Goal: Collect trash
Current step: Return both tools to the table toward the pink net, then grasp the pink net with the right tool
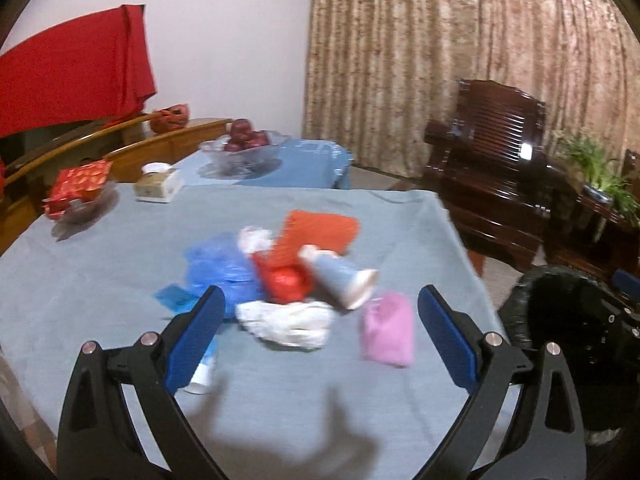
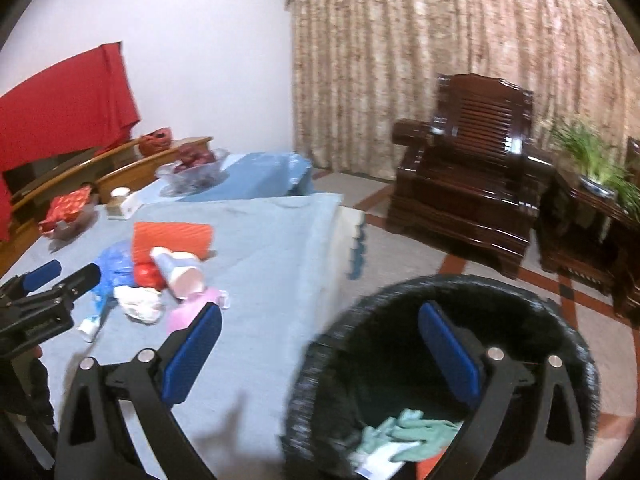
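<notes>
Round black-lined bin [image 2: 560, 320] beside table w/ crumpled green glove [image 2: 416, 432] & paper scraps inside, glass bowl [image 1: 244, 152] of red apples, trash pile mid blue tablecloth [image 1: 100, 288]: ribbed orange pack [image 1: 320, 228], cylindrical tube [image 1: 340, 276], soft pink bag [image 1: 388, 328], white tissue wad [image 1: 288, 320], left gripper [image 1: 320, 300] & right gripper [image 2: 320, 320] both spread wide, empty.

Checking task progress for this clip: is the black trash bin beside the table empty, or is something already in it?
Not empty. The right wrist view looks down into the bin and shows pale green crumpled material and a white scrap at the bottom.

Right gripper [image 2: 320, 344] gapes empty above black bin [image 2: 560, 320].
</notes>
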Tool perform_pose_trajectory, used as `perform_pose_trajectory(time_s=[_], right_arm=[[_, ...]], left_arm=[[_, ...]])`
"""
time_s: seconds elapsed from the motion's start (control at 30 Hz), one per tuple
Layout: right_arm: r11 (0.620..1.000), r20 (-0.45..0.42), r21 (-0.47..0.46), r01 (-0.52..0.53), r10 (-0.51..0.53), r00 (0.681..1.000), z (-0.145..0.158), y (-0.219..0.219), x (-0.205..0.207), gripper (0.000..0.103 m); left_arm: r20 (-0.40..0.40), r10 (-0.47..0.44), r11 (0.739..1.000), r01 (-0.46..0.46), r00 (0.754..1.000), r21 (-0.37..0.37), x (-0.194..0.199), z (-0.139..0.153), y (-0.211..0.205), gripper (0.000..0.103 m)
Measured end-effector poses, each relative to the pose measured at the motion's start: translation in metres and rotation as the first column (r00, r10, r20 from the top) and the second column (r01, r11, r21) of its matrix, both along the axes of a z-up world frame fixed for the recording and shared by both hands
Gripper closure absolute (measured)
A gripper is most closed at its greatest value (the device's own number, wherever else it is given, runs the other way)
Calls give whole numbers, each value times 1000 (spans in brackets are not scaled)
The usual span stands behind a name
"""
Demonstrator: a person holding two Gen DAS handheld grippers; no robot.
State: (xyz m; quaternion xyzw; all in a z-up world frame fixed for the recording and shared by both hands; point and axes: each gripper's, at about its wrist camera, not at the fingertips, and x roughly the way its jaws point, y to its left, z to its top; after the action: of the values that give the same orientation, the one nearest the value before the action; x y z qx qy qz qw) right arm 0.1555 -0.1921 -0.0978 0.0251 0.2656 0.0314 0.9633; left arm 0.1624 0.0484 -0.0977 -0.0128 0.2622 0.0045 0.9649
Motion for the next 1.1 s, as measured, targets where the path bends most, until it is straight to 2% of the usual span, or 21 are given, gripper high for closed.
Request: perform_pose_trajectory(time_s=[0.2,0.43,0.67,0.8,0.93,1.1], right_arm=[[997,-15,27,-75,75,997,-9,45,23,6],[993,-65,32,-113,115,991,-37,86,53,7],[993,-165,25,-120,122,979,-71,106,82,18],[991,-211,27,-135,137,968,-82,116,93,20],[986,-252,19,-164,164,954,-88,127,99,26],[975,-284,34,-221,221,933,-95,135,101,47]], left_arm=[[-10,66,998,-66,998,9,4,-13,40,9],[-40,94,996,-94,995,12,14,-33,61,9],[-59,102,995,-101,993,9,18,-46,69,9],[-65,106,994,-106,992,1,20,-50,73,9],[-69,106,994,-107,992,-2,22,-52,75,9],[-67,105,994,-106,992,-4,25,-54,77,9]])
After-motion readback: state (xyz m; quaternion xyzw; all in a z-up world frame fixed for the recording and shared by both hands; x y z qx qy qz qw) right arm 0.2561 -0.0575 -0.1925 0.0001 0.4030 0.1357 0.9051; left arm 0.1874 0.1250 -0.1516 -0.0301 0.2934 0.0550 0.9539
